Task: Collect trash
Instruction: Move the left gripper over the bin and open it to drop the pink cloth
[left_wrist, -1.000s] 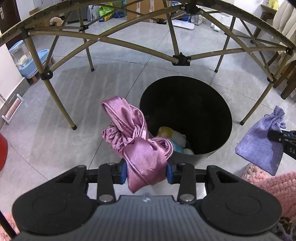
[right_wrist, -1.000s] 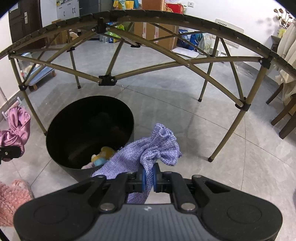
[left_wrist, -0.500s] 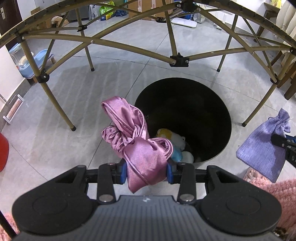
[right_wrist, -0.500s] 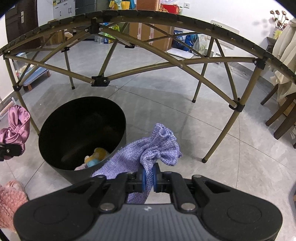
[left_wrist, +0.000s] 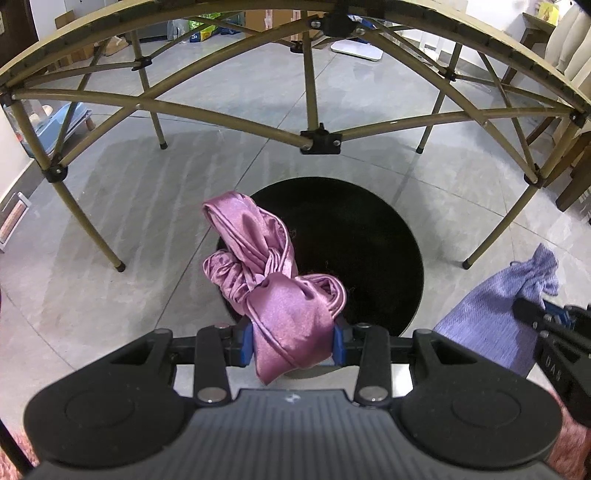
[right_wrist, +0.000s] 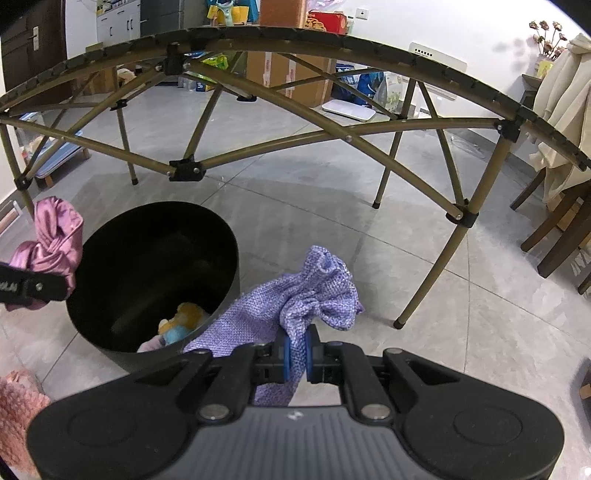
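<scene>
Since the earlier frame, the black bin (left_wrist: 369, 236) has shifted to frame centre in the left wrist view; left tongs (left_wrist: 292, 341) clamp a knotted, glossy pink satin cloth (left_wrist: 266, 273) over its near rim. Right wrist view: right tongs (right_wrist: 297, 354) pinch a crumpled lavender woven pouch (right_wrist: 295, 299) at lower centre, beside the bin.

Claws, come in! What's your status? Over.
Left claw shut on pink satin cloth, over black bin. Right claw shut on purple pouch, beside bin. Nothing blocking bin mouth.
</scene>
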